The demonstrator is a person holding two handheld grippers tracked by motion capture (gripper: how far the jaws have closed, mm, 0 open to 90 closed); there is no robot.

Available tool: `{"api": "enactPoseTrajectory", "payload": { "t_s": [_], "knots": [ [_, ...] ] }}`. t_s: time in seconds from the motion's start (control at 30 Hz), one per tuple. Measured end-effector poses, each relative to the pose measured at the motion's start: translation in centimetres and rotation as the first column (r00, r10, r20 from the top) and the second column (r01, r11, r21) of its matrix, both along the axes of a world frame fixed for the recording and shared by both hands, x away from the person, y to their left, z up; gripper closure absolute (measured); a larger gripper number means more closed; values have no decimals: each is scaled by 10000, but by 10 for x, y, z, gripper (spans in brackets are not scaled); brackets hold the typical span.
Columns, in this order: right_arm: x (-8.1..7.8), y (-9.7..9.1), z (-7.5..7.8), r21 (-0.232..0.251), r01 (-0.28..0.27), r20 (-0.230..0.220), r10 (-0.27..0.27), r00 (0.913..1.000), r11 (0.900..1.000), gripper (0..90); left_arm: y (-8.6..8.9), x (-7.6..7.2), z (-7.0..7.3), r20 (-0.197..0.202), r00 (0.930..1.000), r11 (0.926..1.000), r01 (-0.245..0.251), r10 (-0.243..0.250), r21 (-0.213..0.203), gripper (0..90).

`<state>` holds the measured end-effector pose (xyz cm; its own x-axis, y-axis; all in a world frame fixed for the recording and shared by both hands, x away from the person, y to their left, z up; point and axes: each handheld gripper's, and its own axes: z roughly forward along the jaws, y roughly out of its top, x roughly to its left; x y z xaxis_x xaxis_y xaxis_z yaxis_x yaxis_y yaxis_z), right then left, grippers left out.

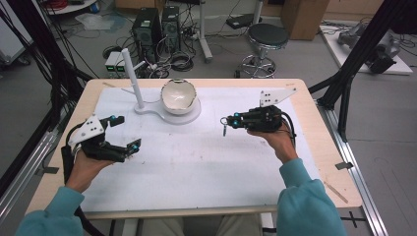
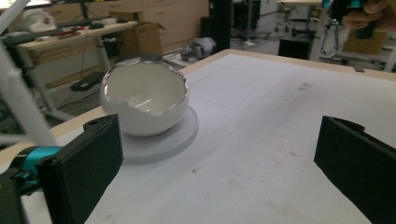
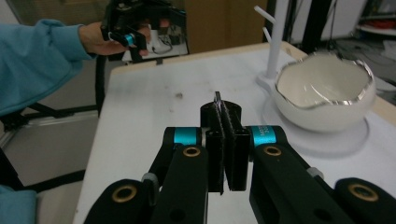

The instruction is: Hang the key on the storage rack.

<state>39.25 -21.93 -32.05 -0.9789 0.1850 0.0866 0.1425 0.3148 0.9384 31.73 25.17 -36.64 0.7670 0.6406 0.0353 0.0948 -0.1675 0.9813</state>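
A white eggshell-shaped bowl [image 1: 178, 96] with a silver rim sits on the round base of a white stand [image 1: 193, 117] at the back of the table. The stand's upright post [image 1: 133, 78] with short pegs rises to the bowl's left. My right gripper [image 1: 231, 121] hovers right of the bowl, shut on a small silver carabiner [image 1: 224, 129] that hangs from its jaws. In the right gripper view the jaws [image 3: 225, 121] pinch the carabiner's thin metal edge [image 3: 217, 99]. My left gripper [image 1: 127, 132] is held open at the front left, holding nothing, with its jaws wide apart and the bowl [image 2: 144, 100] ahead.
A white mat [image 1: 196, 162] covers most of the wooden table [image 1: 319, 147]. Beyond the far edge are computer towers [image 1: 147, 29], cables and a black stool [image 1: 266, 37]. Black frame struts [image 1: 344, 83] stand at both sides.
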Motion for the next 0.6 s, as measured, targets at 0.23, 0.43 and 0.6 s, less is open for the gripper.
{"api": "enactPoseTrajectory", "payload": {
  "t_s": [0.23, 0.43, 0.6],
  "knots": [
    [-2, 18, 6, 561, -639, 138, 632, 9979, 9964, 890, -29, 17, 39, -187, 9880, 9881, 1535, -1533, 74, 18],
    [-4, 25, 6, 736, -947, 214, 934, 9954, 9928, 890, -62, 25, 59, -369, 9496, 9489, 3128, -3114, 418, 18],
    [-5, 30, 6, 975, -1110, 327, 1082, 9936, 9890, 890, -83, 32, 66, -586, 9319, 9310, 3609, -3579, 547, 17]
  ]
}}
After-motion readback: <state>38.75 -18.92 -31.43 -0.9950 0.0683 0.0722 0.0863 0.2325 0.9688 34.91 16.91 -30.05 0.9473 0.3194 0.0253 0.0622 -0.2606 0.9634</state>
